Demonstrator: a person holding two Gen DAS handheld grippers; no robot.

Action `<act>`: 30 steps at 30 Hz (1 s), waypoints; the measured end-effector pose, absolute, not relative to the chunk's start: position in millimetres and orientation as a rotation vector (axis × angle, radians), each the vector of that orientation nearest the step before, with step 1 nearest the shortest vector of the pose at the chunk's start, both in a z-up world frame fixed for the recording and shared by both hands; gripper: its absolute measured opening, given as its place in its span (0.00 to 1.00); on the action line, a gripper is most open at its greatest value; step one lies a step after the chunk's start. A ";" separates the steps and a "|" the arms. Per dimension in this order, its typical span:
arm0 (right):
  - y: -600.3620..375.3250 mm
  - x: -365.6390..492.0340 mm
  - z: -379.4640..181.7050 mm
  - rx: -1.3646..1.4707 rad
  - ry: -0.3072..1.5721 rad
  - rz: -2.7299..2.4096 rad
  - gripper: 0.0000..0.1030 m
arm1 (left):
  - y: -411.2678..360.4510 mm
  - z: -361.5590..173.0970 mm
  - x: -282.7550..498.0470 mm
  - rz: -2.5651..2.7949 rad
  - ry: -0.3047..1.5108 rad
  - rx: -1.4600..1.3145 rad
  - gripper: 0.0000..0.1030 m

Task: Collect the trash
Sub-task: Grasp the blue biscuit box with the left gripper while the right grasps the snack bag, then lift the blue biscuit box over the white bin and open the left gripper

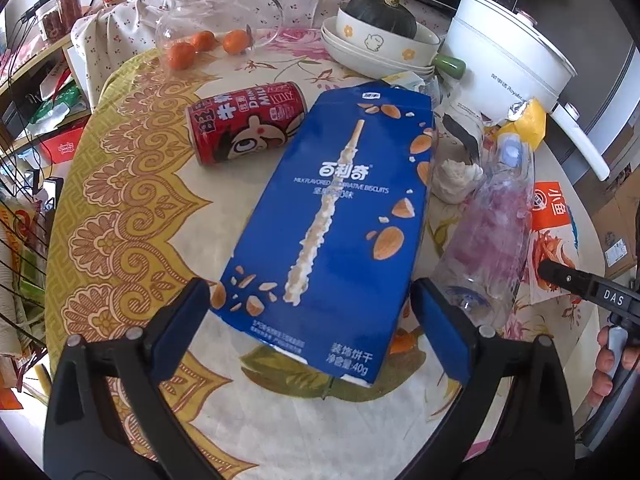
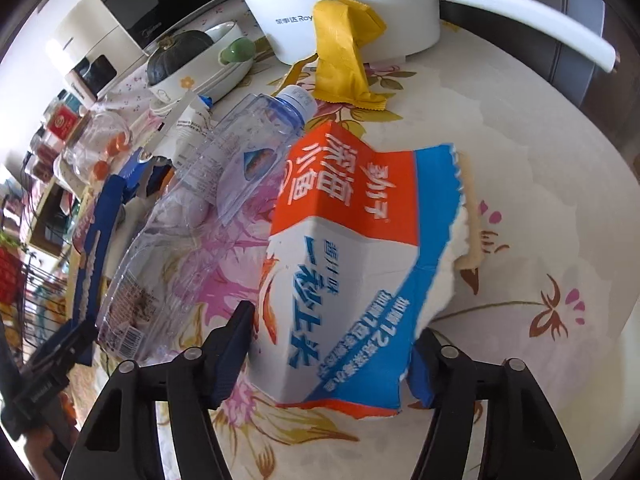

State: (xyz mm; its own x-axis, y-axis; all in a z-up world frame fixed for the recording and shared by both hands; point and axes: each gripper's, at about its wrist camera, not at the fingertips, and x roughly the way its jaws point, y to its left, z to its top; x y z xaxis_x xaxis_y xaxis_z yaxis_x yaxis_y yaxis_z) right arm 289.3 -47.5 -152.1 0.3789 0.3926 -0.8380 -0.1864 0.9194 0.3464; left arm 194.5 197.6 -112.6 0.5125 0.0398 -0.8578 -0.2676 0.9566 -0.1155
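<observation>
On the floral table (image 1: 132,208), both claws spread apart: left gripper (image 1: 308,316) straddles a blue biscuit box (image 1: 332,216), right gripper (image 2: 332,352) an orange-and-white torn pouch (image 2: 352,264).

Around the blue biscuit box (image 1: 332,216), bare tablecloth (image 1: 132,240) lies open on its left, up to the red milk can (image 1: 244,122). On its right, the clear plastic bottle (image 1: 488,236) lies just beside it, the orange snack packet (image 2: 352,264) beyond.
</observation>
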 end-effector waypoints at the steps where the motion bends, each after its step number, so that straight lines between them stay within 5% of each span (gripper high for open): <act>1: -50.1 289.1 -152.3 0.219 1.129 0.378 0.57 | 197.4 -112.0 194.1 0.177 1.015 -0.251 0.90; 6: -64.7 288.1 -152.1 0.281 1.152 0.395 0.52 | 196.6 -100.7 188.3 0.129 0.971 -0.248 0.68; 15: -86.2 272.2 -124.3 0.285 1.103 0.417 0.51 | 213.6 -79.7 171.8 0.136 0.906 -0.285 0.43; 27: -98.7 257.7 -117.4 0.226 1.103 0.408 0.51 | 213.4 -83.1 170.0 0.186 0.946 -0.181 0.44; 30: -104.2 256.6 -117.7 0.227 1.105 0.397 0.51 | 202.9 -79.8 169.5 0.209 0.935 -0.094 0.36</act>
State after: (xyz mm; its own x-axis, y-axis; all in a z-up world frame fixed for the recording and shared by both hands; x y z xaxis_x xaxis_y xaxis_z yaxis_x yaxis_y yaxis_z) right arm 256.6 -104.2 -117.7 0.3893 0.4205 -0.8195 -0.1981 0.9071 0.3714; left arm 169.5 202.9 -79.8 0.5756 0.1377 -0.8060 -0.2192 0.9756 0.0101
